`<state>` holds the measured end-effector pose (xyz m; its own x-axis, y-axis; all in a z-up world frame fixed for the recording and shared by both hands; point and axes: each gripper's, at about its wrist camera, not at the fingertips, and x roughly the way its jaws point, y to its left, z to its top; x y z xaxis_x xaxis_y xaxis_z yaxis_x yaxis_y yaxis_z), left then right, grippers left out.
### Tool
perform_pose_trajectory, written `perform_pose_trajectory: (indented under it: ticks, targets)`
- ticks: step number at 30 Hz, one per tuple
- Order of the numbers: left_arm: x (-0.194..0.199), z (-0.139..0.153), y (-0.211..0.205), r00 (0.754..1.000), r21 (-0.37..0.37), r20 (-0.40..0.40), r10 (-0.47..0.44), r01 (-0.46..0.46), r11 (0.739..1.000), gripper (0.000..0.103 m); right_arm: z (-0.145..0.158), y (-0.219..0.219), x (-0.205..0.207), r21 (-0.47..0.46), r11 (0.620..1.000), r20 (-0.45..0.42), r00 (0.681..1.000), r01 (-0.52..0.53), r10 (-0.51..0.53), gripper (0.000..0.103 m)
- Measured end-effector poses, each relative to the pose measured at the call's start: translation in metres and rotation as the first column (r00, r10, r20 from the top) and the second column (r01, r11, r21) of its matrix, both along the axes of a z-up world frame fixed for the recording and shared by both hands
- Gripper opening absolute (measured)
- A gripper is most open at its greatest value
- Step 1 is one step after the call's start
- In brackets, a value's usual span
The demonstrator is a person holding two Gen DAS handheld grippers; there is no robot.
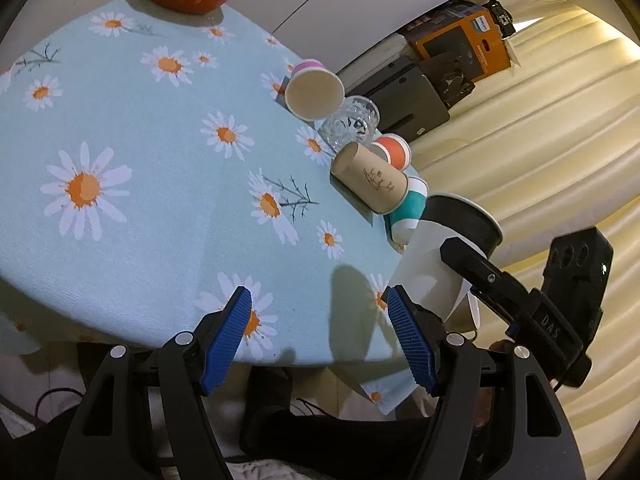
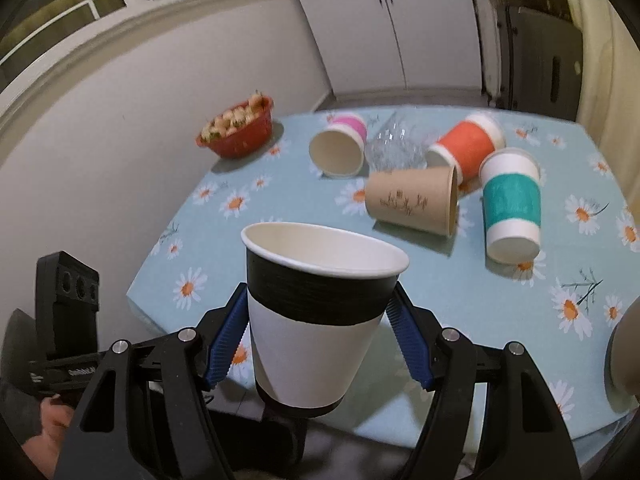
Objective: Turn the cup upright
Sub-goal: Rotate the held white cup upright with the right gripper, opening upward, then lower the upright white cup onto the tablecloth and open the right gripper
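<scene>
A: Round desk (image 2: 360,292) with a light-blue daisy tablecloth, white wall and a window behind. Where's the cup?

B: The black-and-white paper cup (image 2: 316,320) sits mouth-up, slightly tilted, pinched between the blue pads of the right tool (image 2: 316,340) at the near edge of the desk.

A: And the other side?

B: The left tool (image 1: 320,340) is spread wide, holding nothing. A tan paper cup (image 2: 412,202), teal-banded cup (image 2: 510,208), orange-banded cup (image 2: 466,146) and pink-banded cup (image 2: 340,146) all lie on their sides further back.
</scene>
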<state>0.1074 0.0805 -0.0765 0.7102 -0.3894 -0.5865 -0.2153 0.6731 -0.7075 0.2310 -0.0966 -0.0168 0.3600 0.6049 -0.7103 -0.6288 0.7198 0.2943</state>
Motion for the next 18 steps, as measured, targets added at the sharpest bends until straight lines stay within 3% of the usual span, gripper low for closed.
perform_pose_trajectory:
  ticks: [7,13,18]
  targets:
    - [-0.004,0.003,0.008,0.999,0.005,0.027,0.030,-0.030,1.000,0.069,-0.020,-0.002,-0.019,0.038,0.998,0.153,0.987,0.041,-0.046,0.069]
    - [-0.006,0.005,0.012,0.998,0.008,0.047,0.049,-0.050,0.999,0.069,-0.028,0.000,-0.034,0.062,0.996,0.323,0.943,0.061,-0.078,0.069]
    - [-0.008,0.004,0.014,0.997,0.011,0.054,0.058,-0.059,0.998,0.069,-0.038,0.000,-0.040,0.087,0.989,0.392,0.909,0.116,-0.141,0.069]
